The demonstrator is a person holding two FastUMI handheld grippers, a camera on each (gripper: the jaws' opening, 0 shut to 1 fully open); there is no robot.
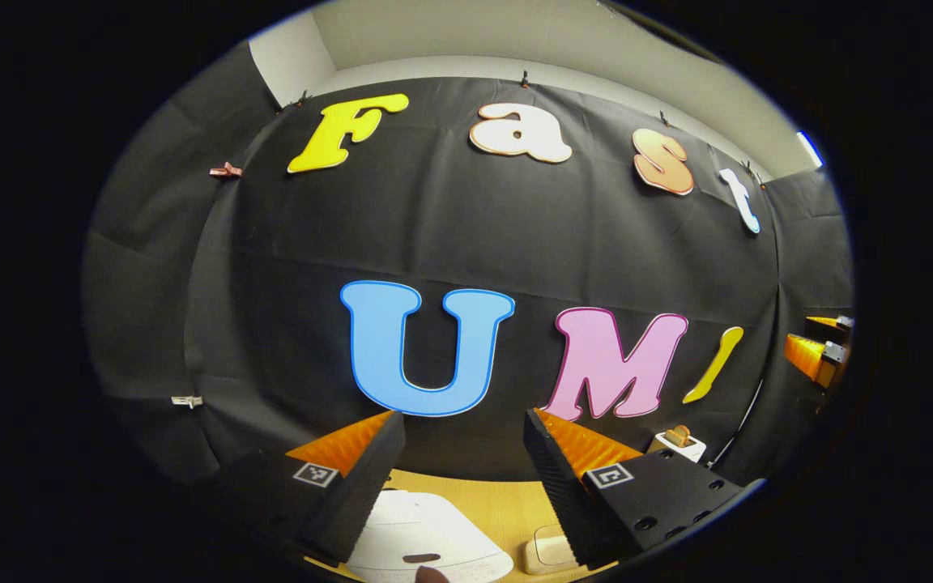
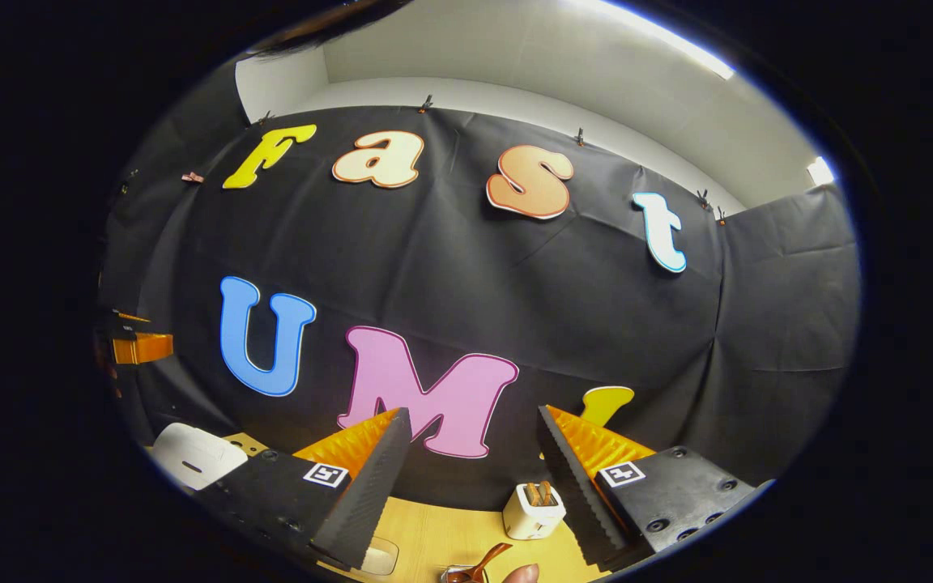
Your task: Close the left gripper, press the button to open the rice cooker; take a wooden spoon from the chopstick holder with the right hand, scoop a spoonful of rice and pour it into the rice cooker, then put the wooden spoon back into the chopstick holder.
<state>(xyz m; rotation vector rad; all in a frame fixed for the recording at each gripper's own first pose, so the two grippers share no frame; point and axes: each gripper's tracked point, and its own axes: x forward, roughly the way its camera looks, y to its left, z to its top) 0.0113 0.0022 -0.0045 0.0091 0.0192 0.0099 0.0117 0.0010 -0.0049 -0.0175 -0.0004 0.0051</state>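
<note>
Evidently nothing has been started: the rice cooker (image 1: 426, 538) sits with its white lid down on the counter (image 1: 507, 506), below and between the left gripper (image 1: 462, 461) fingers, with its dark oval recess, presumably the release button, near the lower edge of the left gripper view. Those fingers stand well apart and hold nothing, so by my reading the first step, bringing them together before pressing, is not yet done. The left hand is held high and nearly level, pointing at the booth's black wall more than at the counter, so the cooker shows only under the fingertips. A small pale container (image 1: 549, 551) lies just inside the right-hand finger, touching nothing. In the right gripper view, the right gripper (image 2: 475, 478) is likewise spread wide and empty, raised and aimed at the wall. The white chopstick holder (image 2: 533, 508), with wooden handles (image 2: 539, 492) poking up, stands upright on the counter just inside the right-hand finger, probably set there so the right hand reaches it easily. Below the gap between the fingers lies a brown spoon-like handle (image 2: 489, 557) over a shiny piece; whether it is the rice scoop I cannot tell. The cooker appears beyond the left-hand finger, far to that side.
</note>
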